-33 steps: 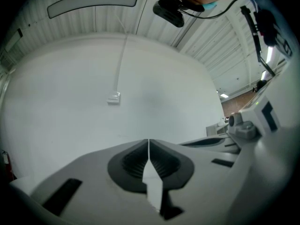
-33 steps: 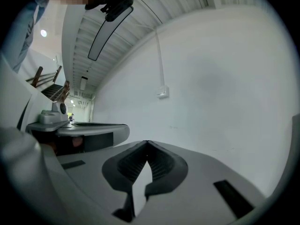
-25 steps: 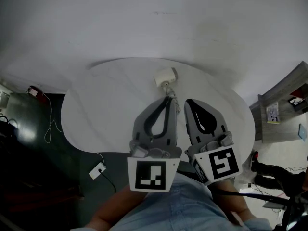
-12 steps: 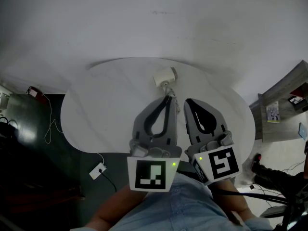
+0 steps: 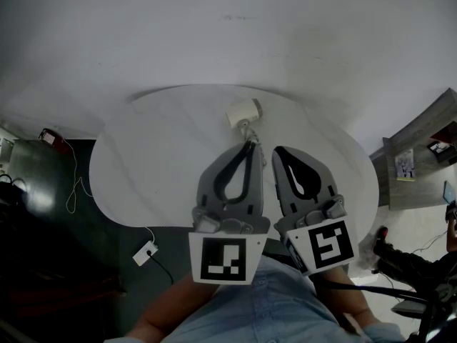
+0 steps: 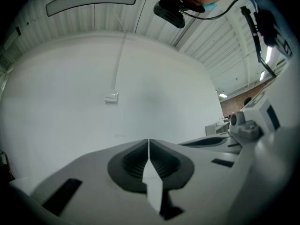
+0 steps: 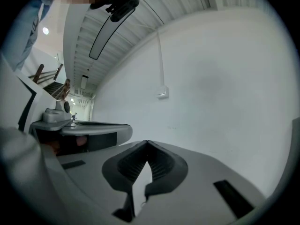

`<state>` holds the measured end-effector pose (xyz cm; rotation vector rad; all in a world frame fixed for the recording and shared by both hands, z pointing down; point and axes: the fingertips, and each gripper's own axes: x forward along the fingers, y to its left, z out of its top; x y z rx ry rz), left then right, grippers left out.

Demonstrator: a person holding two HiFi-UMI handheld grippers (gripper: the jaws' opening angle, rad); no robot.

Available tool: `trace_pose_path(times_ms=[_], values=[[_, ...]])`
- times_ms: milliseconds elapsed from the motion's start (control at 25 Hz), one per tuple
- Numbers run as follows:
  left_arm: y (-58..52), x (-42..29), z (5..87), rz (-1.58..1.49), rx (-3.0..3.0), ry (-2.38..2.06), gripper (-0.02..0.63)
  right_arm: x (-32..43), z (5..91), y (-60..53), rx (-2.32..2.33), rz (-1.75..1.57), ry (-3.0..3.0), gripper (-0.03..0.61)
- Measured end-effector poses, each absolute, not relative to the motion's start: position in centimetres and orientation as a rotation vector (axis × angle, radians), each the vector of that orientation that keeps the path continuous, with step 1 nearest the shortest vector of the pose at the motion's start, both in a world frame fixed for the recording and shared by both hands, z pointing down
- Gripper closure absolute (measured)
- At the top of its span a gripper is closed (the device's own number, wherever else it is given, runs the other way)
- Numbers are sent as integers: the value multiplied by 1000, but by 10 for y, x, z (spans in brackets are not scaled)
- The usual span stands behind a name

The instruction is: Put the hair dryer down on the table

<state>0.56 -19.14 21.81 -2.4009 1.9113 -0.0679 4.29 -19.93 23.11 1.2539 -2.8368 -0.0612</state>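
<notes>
A small white hair dryer (image 5: 243, 112) lies on the round white table (image 5: 157, 163), toward its far side. Its thin cord runs back toward me and ends beside the tip of my left gripper (image 5: 250, 145); I cannot tell whether they touch. My left gripper (image 6: 148, 142) is shut, and nothing shows between its jaws. Just to its right hovers my right gripper (image 5: 279, 151), also shut and empty (image 7: 147, 143). Both gripper views are tilted up at a bare white wall and show neither table nor dryer.
On the dark floor at the left lie a white plug block (image 5: 145, 252) with its cable and a red object (image 5: 53, 136). A grey shelf (image 5: 421, 148) stands at the right. A wall switch (image 6: 111, 97) sits ahead on the wall.
</notes>
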Motion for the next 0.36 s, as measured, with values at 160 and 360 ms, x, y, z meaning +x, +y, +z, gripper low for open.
trace_pose_path(times_ms=[160,360], values=[[-193,6,217,-58,-2403,1911,601,43,230,-200,1253,-68,-2843,568],[-195,8,218,-54,-2409,1913,601,45,231,-203,1255,-75,-2841,568]])
